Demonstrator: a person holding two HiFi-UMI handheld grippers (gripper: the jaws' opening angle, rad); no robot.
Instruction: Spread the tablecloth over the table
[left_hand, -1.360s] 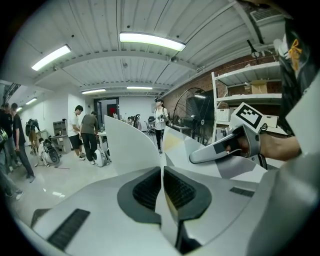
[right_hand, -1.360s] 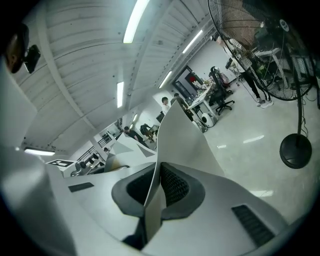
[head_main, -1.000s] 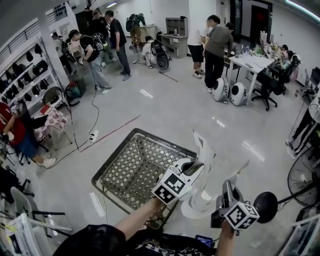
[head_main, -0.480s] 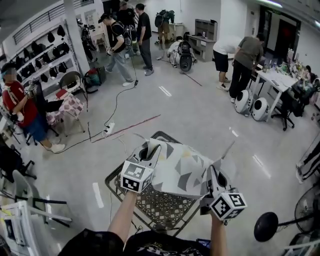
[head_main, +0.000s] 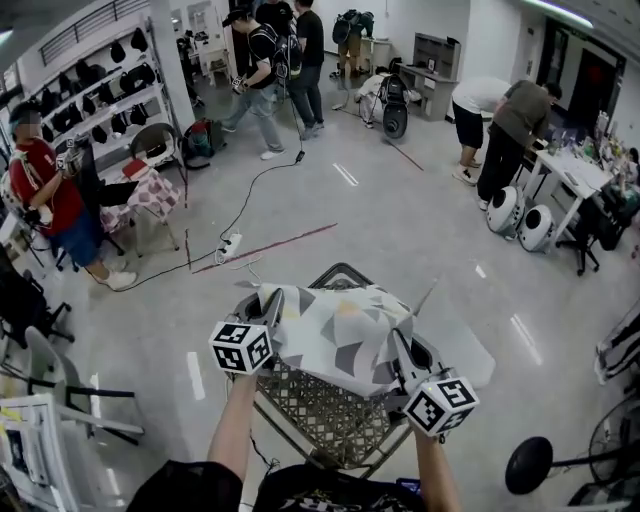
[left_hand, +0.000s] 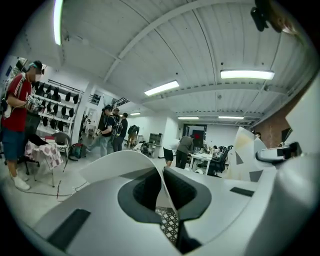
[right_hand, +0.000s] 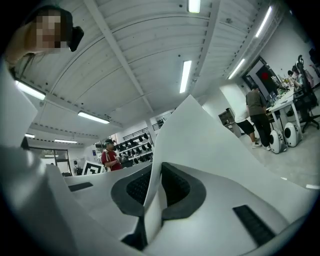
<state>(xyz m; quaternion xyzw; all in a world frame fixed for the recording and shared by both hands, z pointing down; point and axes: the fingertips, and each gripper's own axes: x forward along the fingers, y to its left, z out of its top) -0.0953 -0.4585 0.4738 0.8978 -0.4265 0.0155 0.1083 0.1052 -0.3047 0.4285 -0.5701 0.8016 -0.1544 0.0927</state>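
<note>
A white tablecloth (head_main: 335, 335) with grey and beige triangles hangs stretched between my two grippers, above a metal mesh table (head_main: 325, 415). It covers the table's middle; the far rim (head_main: 345, 268) and the near mesh show. The left gripper (head_main: 272, 305) is shut on the cloth's left corner, and the right gripper (head_main: 400, 345) is shut on its right corner. In the left gripper view the thin cloth edge (left_hand: 120, 162) runs pinched between the dark pads of the left gripper (left_hand: 162, 187). In the right gripper view the cloth (right_hand: 200, 135) rises from the closed jaws of the right gripper (right_hand: 152, 192).
A seated person in red (head_main: 45, 200) and chairs are at the left. A power strip (head_main: 230, 243) with a cable lies on the floor beyond the table. A floor fan (head_main: 530, 465) stands at the lower right. Several people, a desk (head_main: 575, 170) and round white robots (head_main: 525, 220) are farther back.
The cloth hung bunched at the table's right side; now it is spread between the grippers above the table. Both grippers swung left and moved apart, still holding the cloth.
</note>
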